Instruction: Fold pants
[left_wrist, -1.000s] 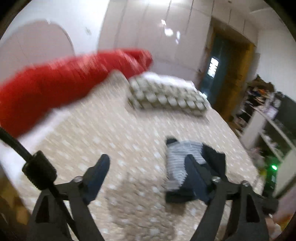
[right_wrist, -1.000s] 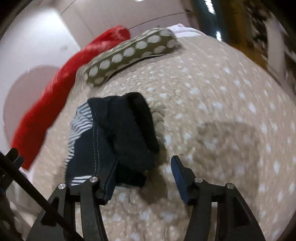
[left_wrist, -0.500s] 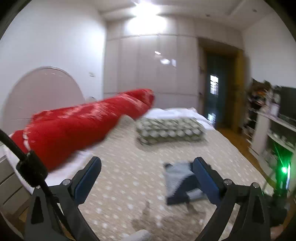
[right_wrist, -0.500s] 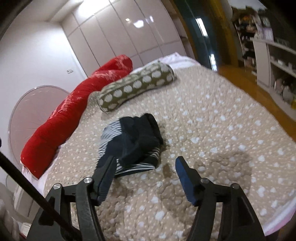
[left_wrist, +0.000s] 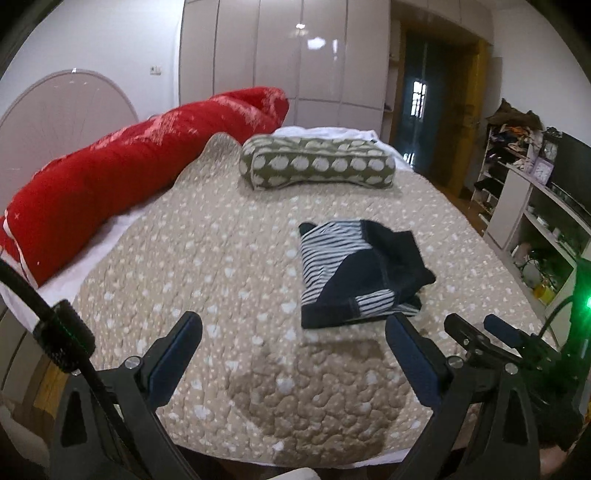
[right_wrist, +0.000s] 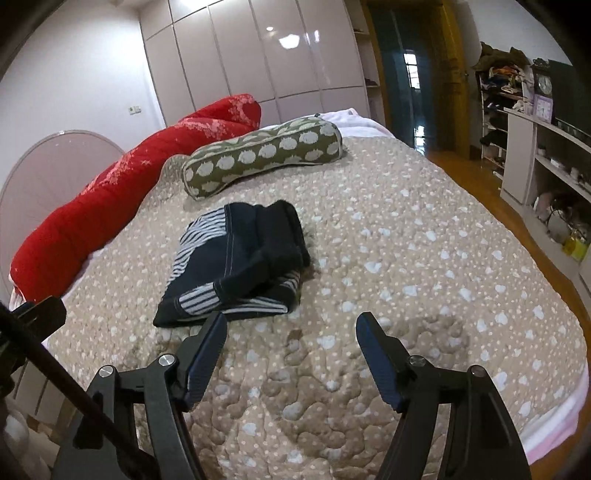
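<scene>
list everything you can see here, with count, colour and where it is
pants: one, navy with white stripes, folded, on the bedspread, right of middle
bedspread: one, beige with white spots, covering the bed
bolster: one, olive with white blobs, far end of the bed
red quilt: one, rolled, along the bed's left edge
wardrobe: glossy pale doors, back wall
doorway: one, dark, right of the wardrobe
shelves: white, cluttered, right wall
left gripper: black with blue pads, jaws wide, empty
right gripper: same colours, jaws apart, empty, near the pants

Pants (left_wrist: 354, 273) navy with white stripes — bedspread (left_wrist: 221, 266) beige, white-spotted — bolster (left_wrist: 317, 166) olive, quilt (left_wrist: 129, 166) red
</scene>
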